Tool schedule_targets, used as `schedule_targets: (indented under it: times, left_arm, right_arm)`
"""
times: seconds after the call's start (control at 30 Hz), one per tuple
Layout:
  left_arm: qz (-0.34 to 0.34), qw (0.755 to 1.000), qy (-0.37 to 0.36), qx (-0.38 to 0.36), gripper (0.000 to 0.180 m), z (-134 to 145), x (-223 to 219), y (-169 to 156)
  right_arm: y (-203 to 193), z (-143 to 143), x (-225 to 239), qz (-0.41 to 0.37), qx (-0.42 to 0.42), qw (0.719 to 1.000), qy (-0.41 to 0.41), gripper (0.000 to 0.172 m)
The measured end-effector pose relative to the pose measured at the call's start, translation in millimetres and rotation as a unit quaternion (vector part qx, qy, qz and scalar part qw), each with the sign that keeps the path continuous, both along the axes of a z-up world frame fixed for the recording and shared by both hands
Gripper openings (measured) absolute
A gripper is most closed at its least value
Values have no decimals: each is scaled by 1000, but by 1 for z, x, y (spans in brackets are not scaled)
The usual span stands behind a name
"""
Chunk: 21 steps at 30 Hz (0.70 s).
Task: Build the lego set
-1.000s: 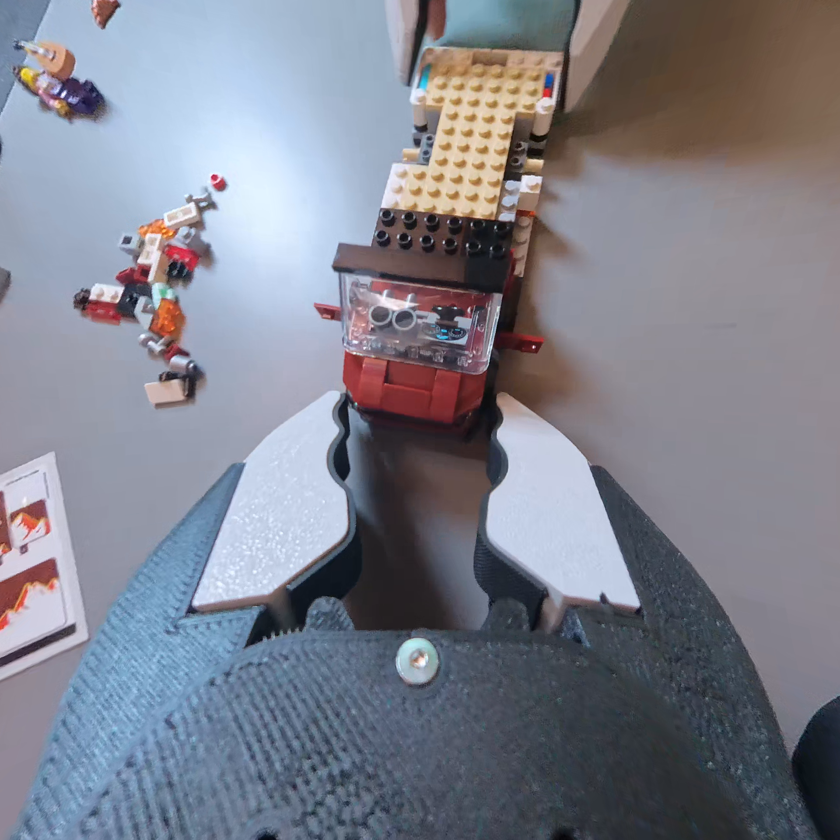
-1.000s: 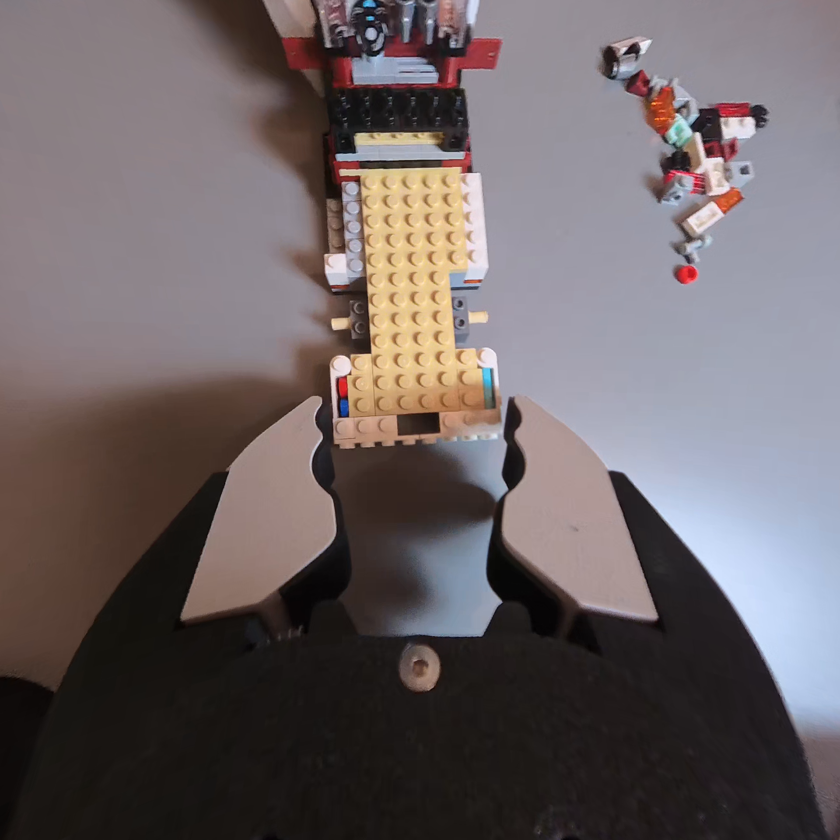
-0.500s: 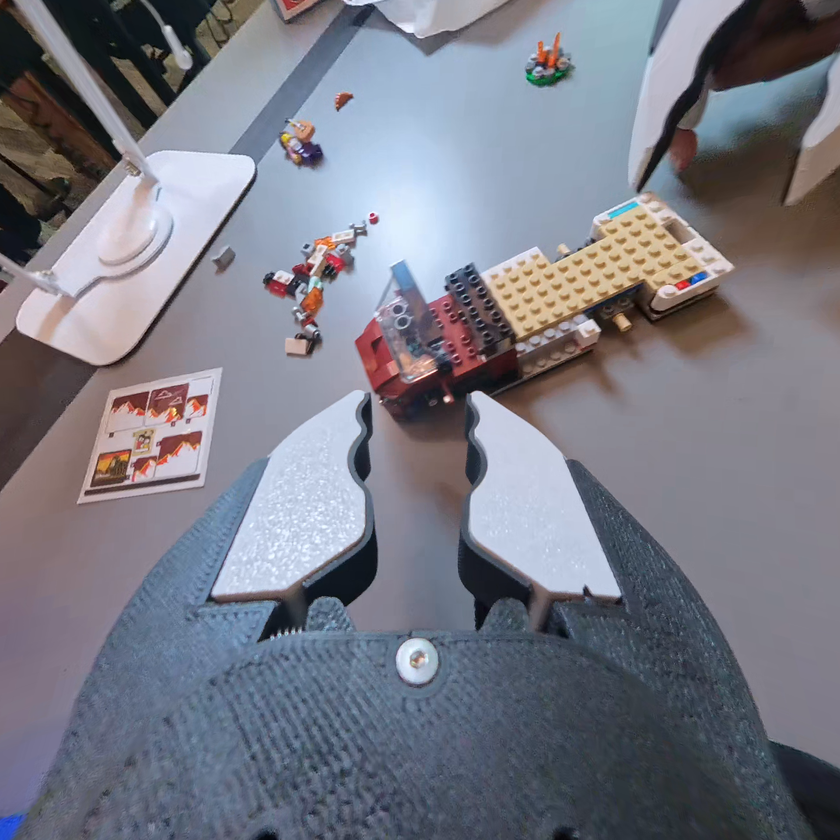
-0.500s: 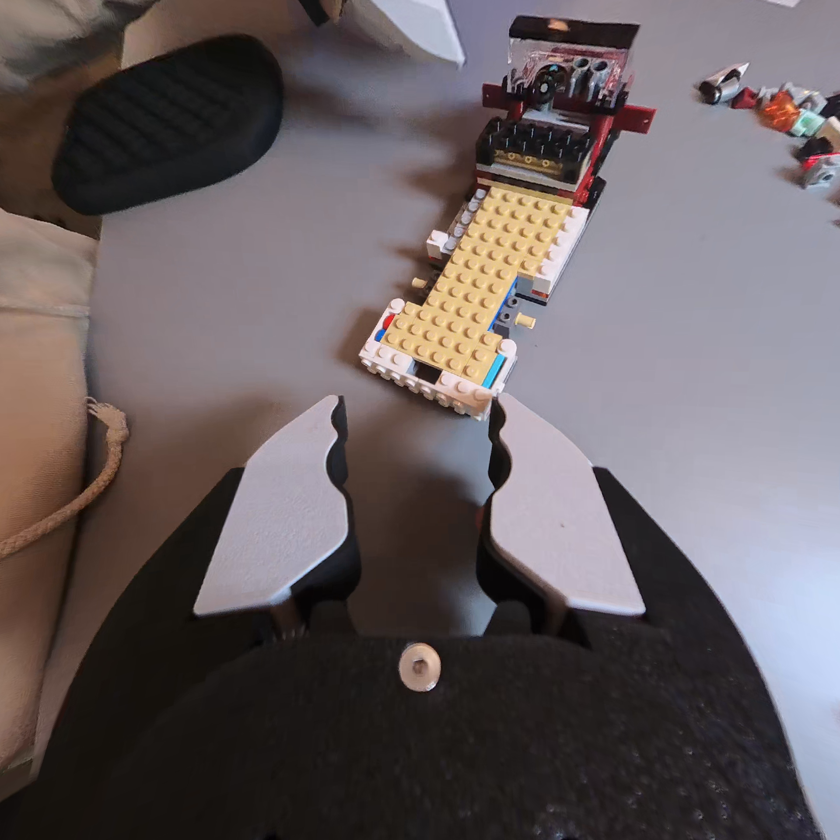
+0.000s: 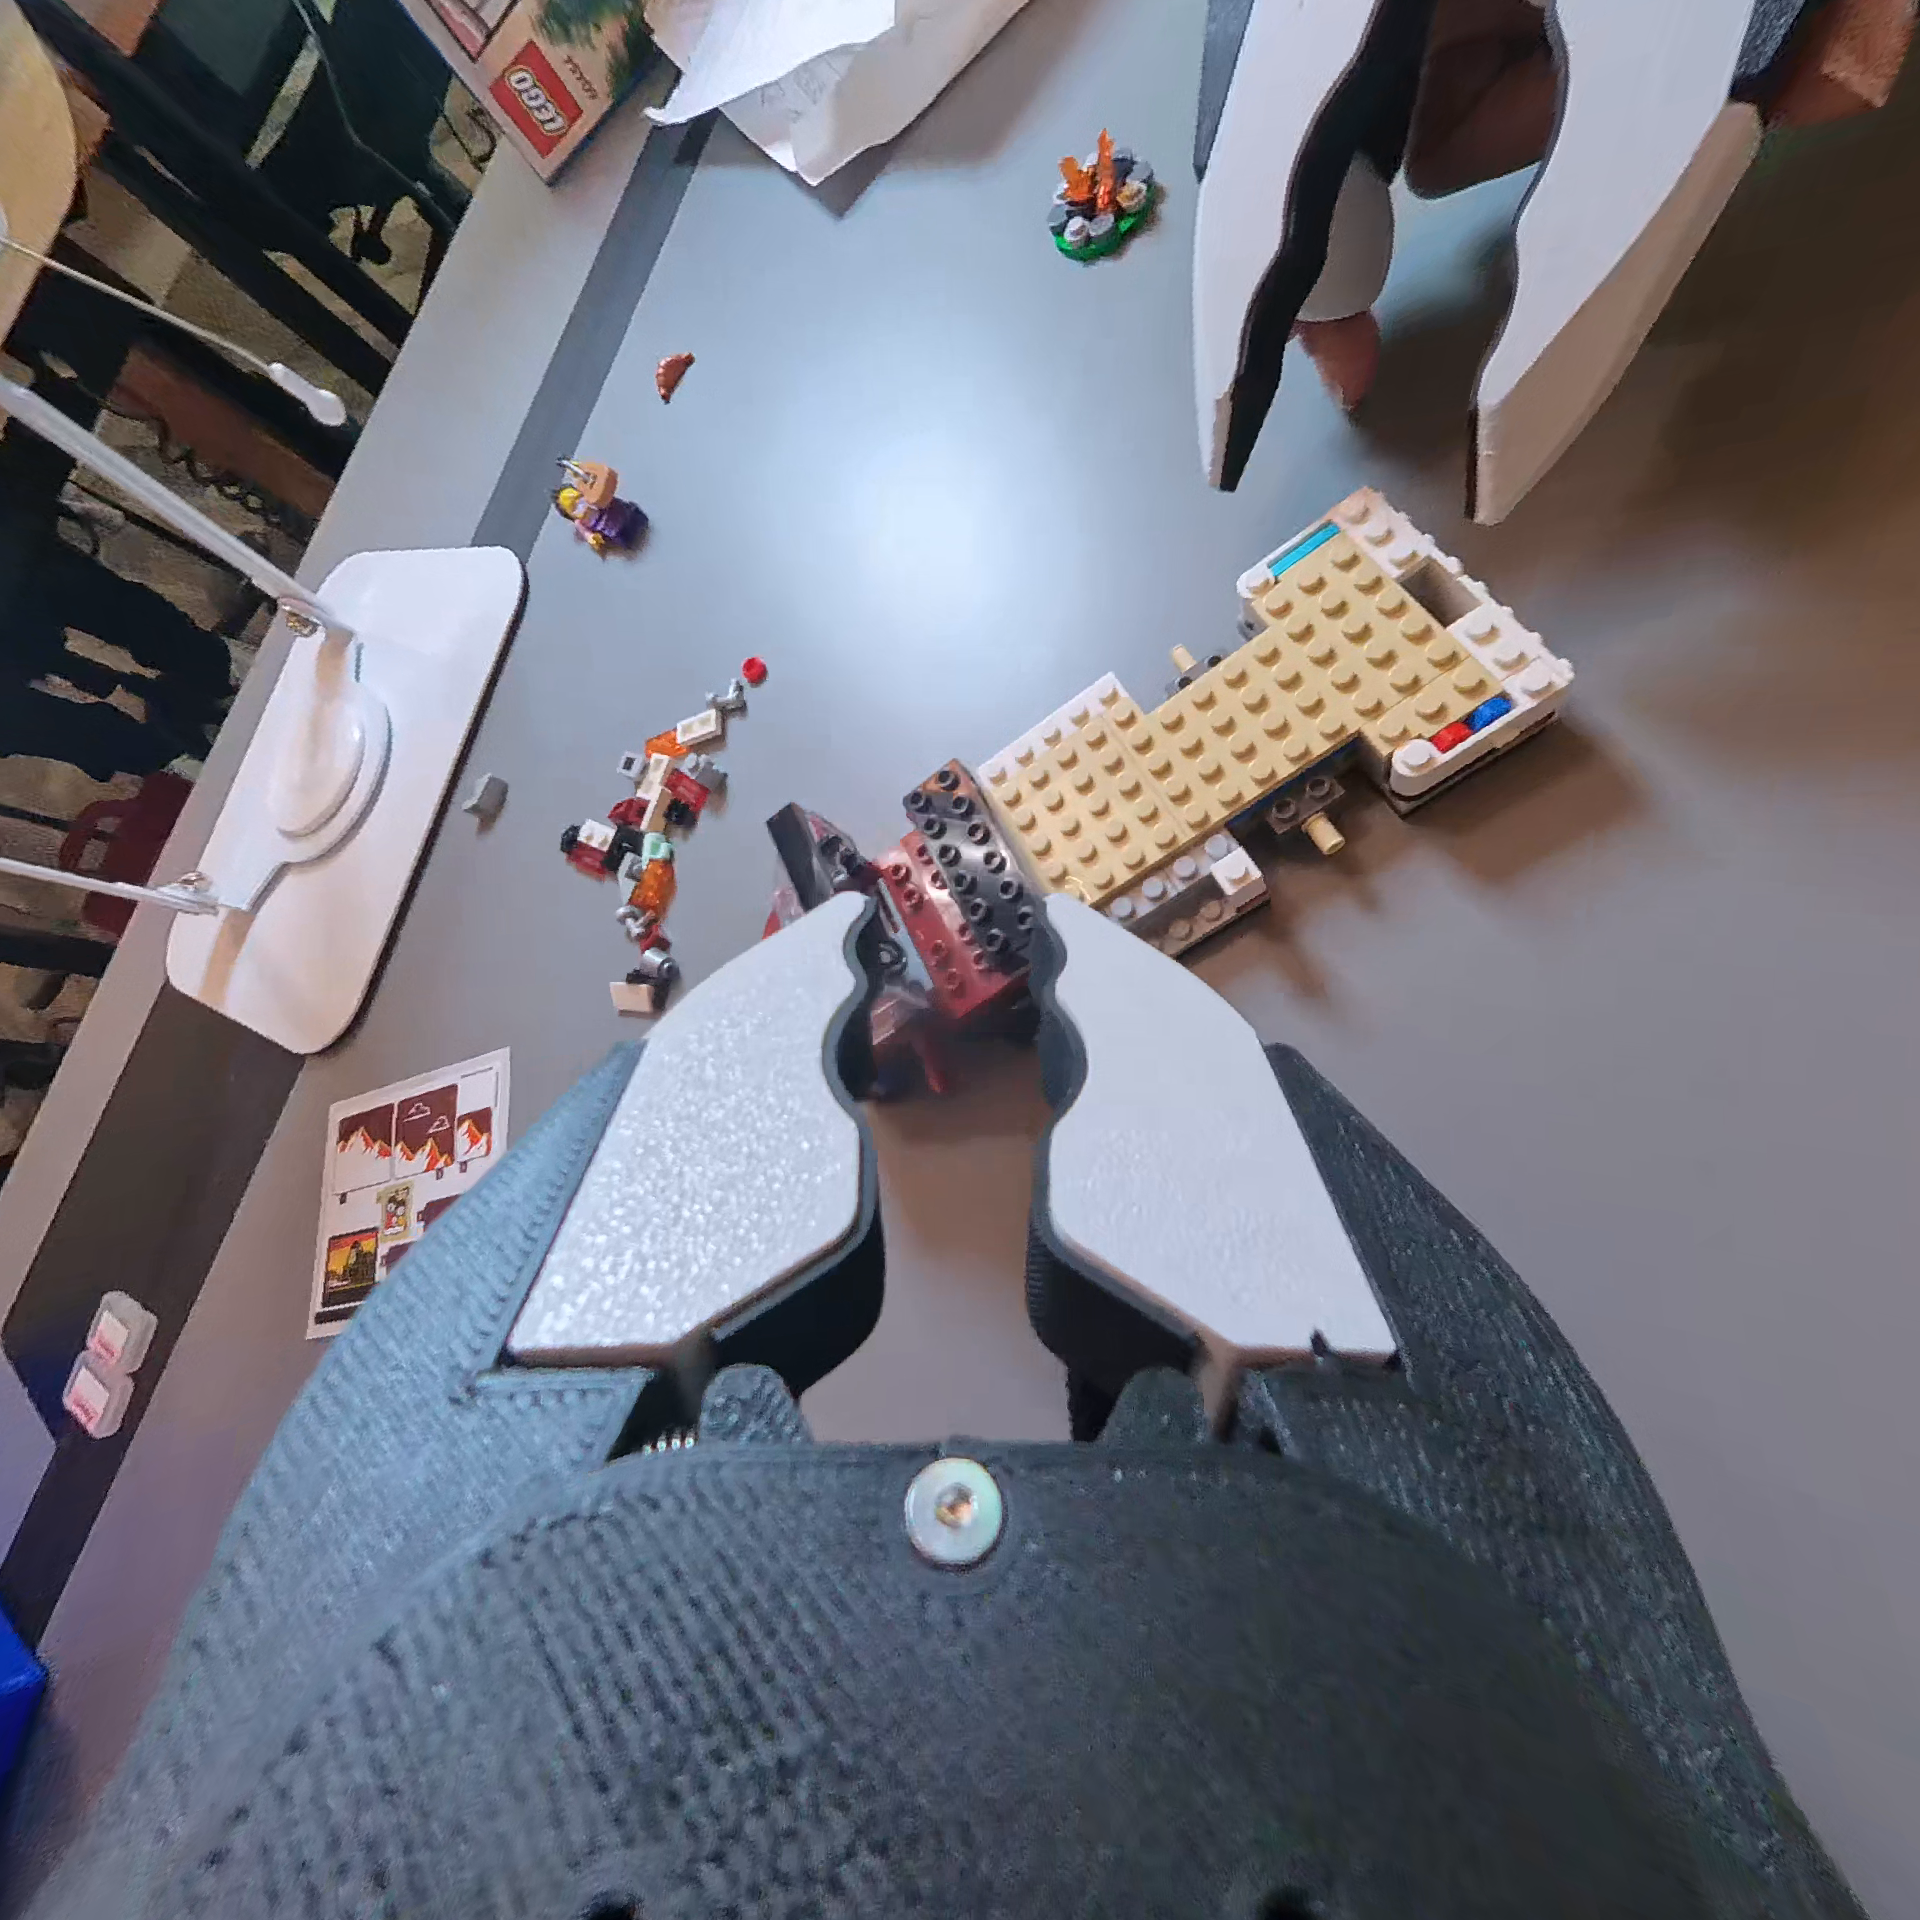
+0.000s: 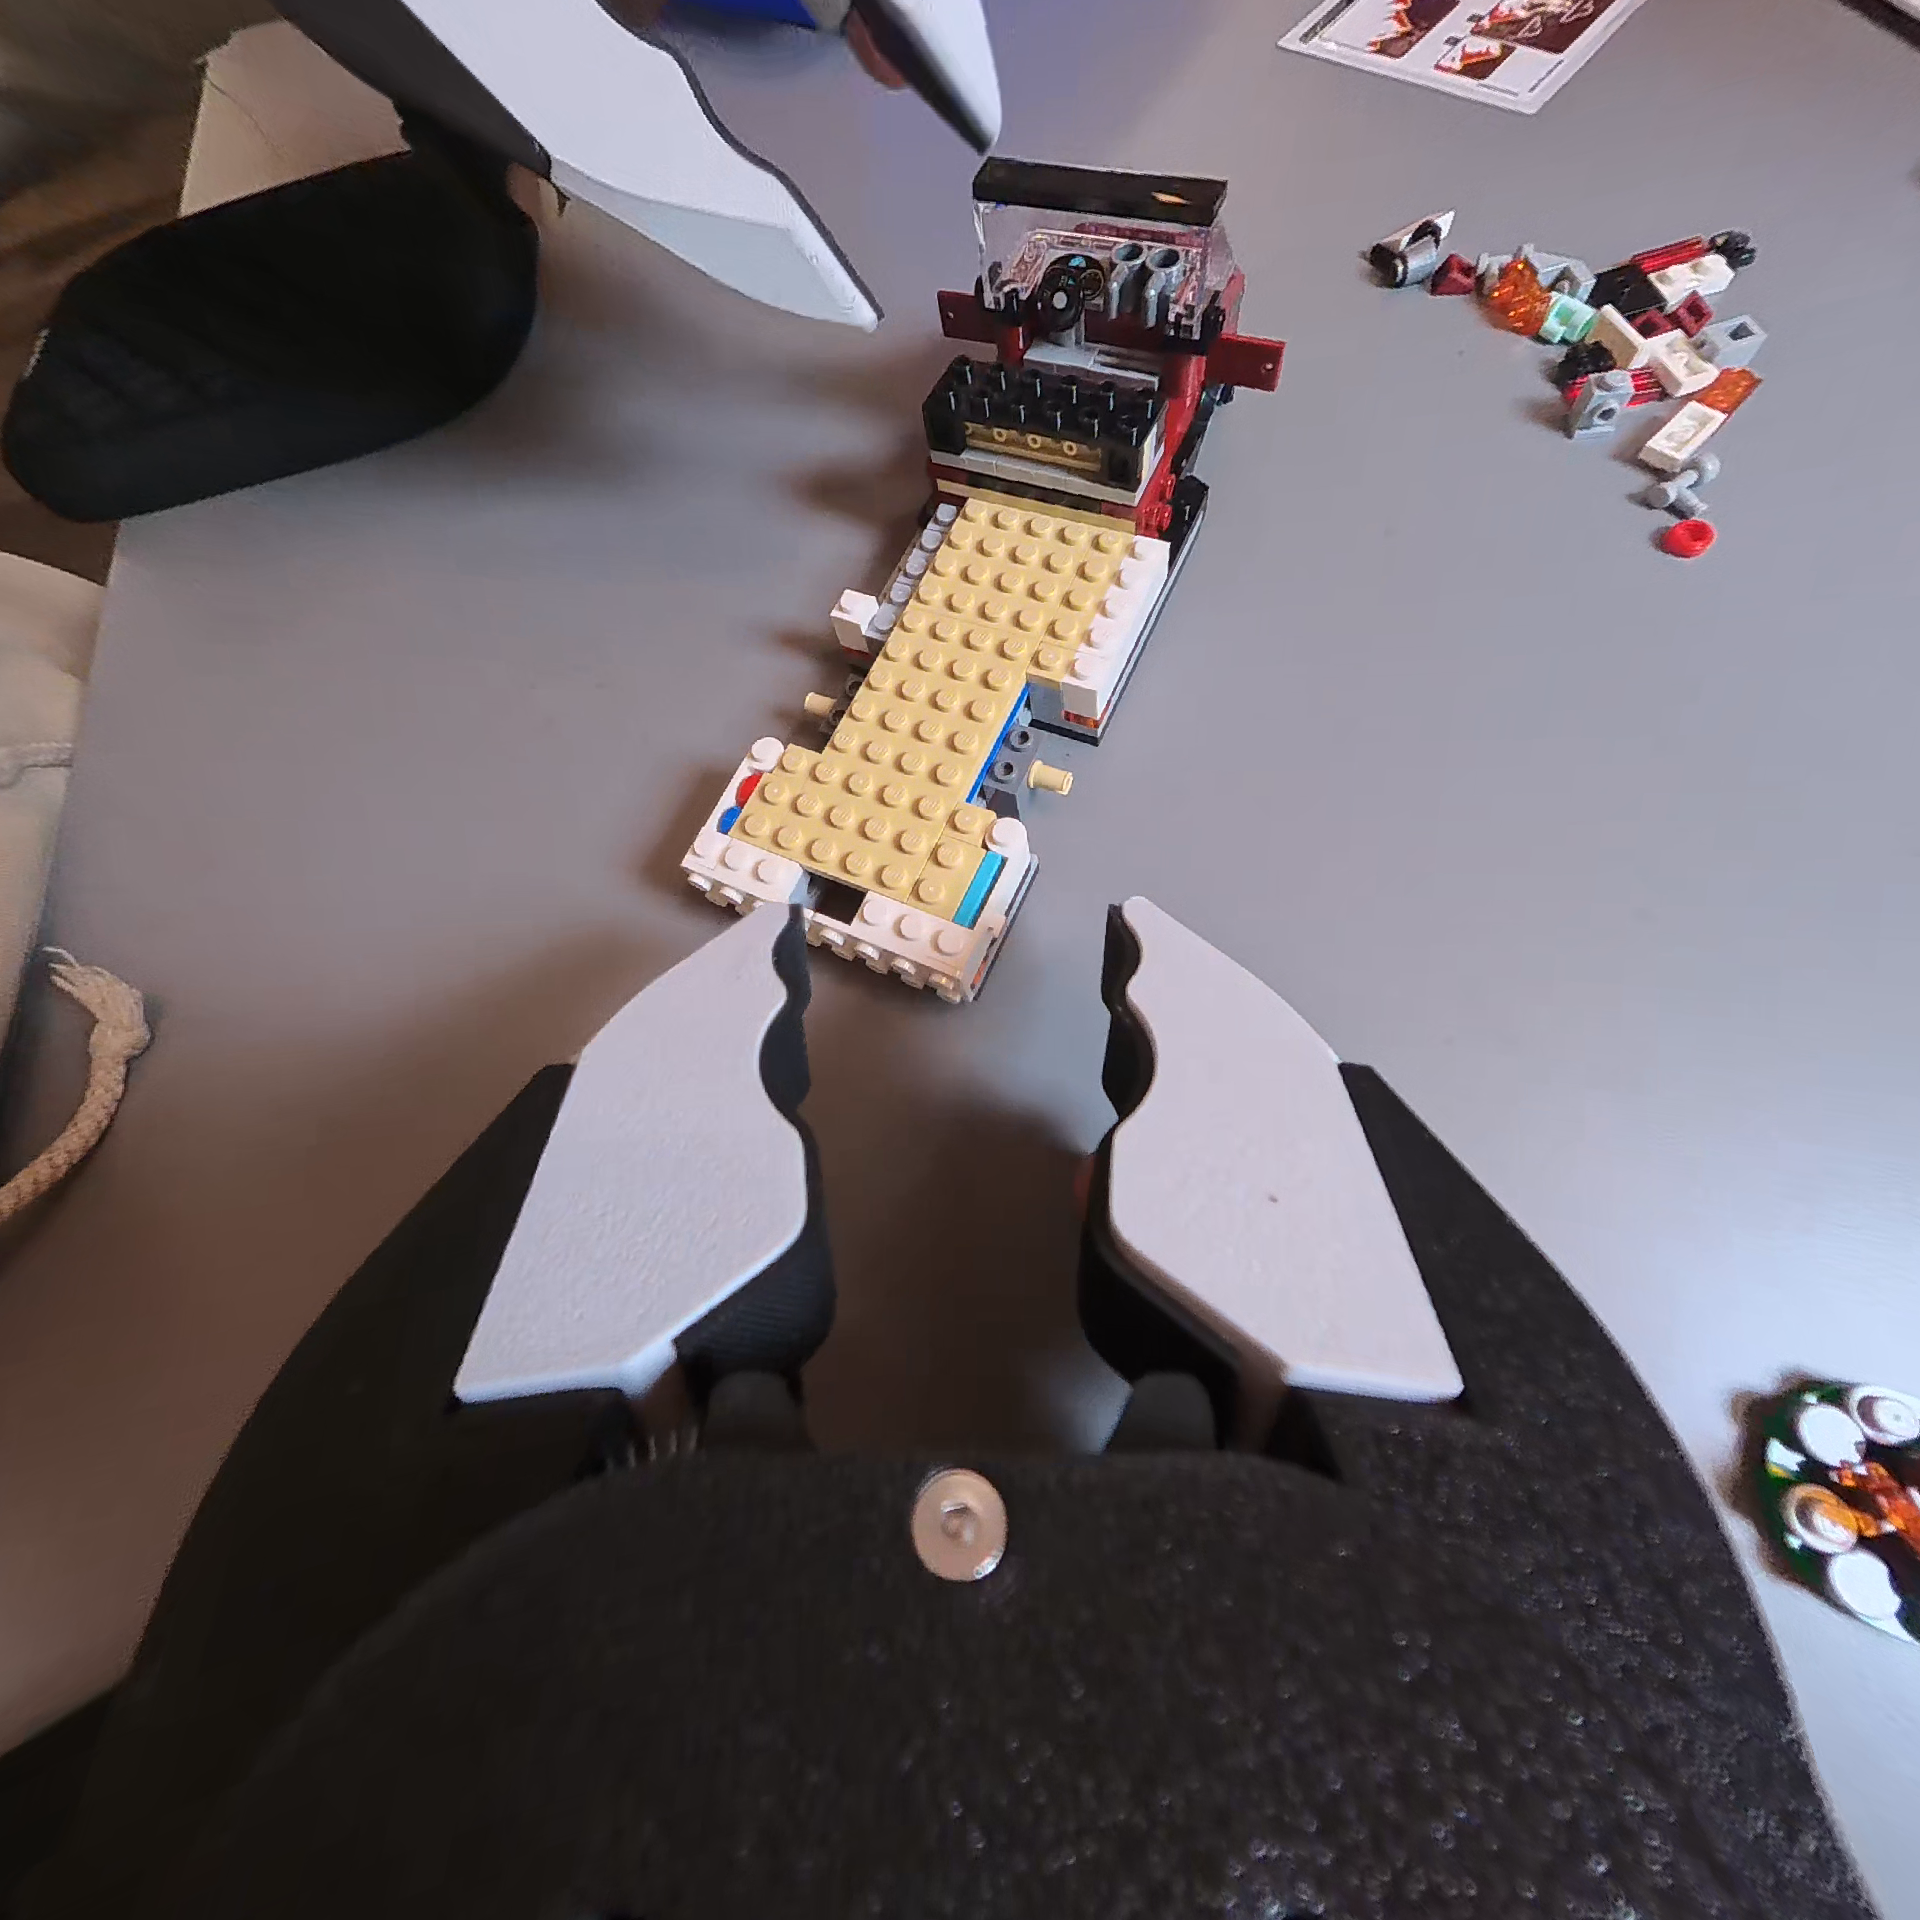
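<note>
Hand-held gripper pair, one at each end of a brick truck, nothing gripped.

L hand-held gripper (image 5: 956, 925) has its jaws narrowed but empty. From its own view the dark-red cab end of the brick truck (image 5: 1195, 790) seems to sit btw the fingers, but the right wrist view shows that gripper raised and just beside the cab, not touching. R hand-held gripper (image 6: 951, 925) has a wider gap and is also empty, just short of the white rear edge. The truck lies flat and lengthwise on the grey worktop (image 5: 935, 520), so each gripper faces one end. Loose bricks (image 5: 649, 821) sit in a heap off to the side, w/ a sticker sheet (image 5: 416, 1164) near the worktop edge, both apart from the truck.
</note>
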State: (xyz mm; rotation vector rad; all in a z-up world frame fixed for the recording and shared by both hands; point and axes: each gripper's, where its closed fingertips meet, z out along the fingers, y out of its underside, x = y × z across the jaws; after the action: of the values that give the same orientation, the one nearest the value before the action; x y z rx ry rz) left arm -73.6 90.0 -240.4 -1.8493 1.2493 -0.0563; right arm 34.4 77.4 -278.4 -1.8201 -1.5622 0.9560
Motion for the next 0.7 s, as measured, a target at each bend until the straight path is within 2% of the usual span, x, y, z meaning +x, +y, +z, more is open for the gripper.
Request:
schedule_targets:
  times: [0.13, 0.23, 0.4, 0.6, 0.7]
  left_arm:
    - [31, 999, 20, -16, 0, -6, 6, 10]
    - [38, 998, 11, -58, 0, -9, 16, 14]
    - [47, 992, 45, -108, 1, -21, 13, 17]
    - [45, 990, 44, -126, 0, -21, 14, 17]
    - [42, 990, 37, -129, 0, -21, 14, 17]
  right_arm:
    - [0, 0, 0, 2, 3, 1000, 0, 53]
    - [-1, -1, 1, 6, 11, 1000, -2, 52]
    - [-3, 0, 1, 12, 14, 1000, 0, 51]
    - [-5, 0, 0, 19, 15, 1000, 1, 53]
    - [-6, -1, -2, 13, 18, 1000, -4, 62]
